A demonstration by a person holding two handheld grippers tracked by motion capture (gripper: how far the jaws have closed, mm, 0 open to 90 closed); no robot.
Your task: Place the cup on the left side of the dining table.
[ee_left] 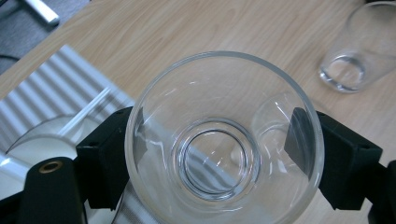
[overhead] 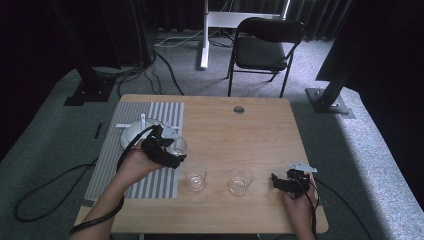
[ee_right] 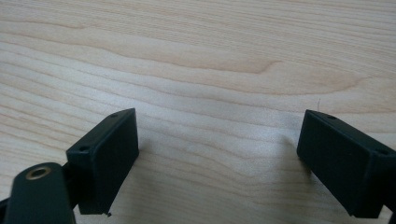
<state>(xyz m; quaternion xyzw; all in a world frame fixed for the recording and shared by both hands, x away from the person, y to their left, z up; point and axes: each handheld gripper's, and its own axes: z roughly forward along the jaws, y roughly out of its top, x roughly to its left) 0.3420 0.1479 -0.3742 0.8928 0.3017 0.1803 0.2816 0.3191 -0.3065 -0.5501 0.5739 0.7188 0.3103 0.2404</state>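
My left gripper (overhead: 173,151) is shut on a clear drinking glass (overhead: 180,145), held just above the right edge of the striped mat (overhead: 150,182). In the left gripper view I look down into that glass (ee_left: 224,140), with a black pad pressed on each side of its wall. Two more clear glasses stand upright on the wood, one (overhead: 195,177) in front of the held one and one (overhead: 240,181) further right. My right gripper (overhead: 276,181) rests near the table's front right, its jaws open over bare wood (ee_right: 219,93) with nothing between them.
A white plate (overhead: 131,134) with a thin white stick across it lies on the mat behind my left hand. A second glass (ee_left: 357,51) shows at the upper right of the left gripper view. A black chair (overhead: 262,47) stands beyond the table.
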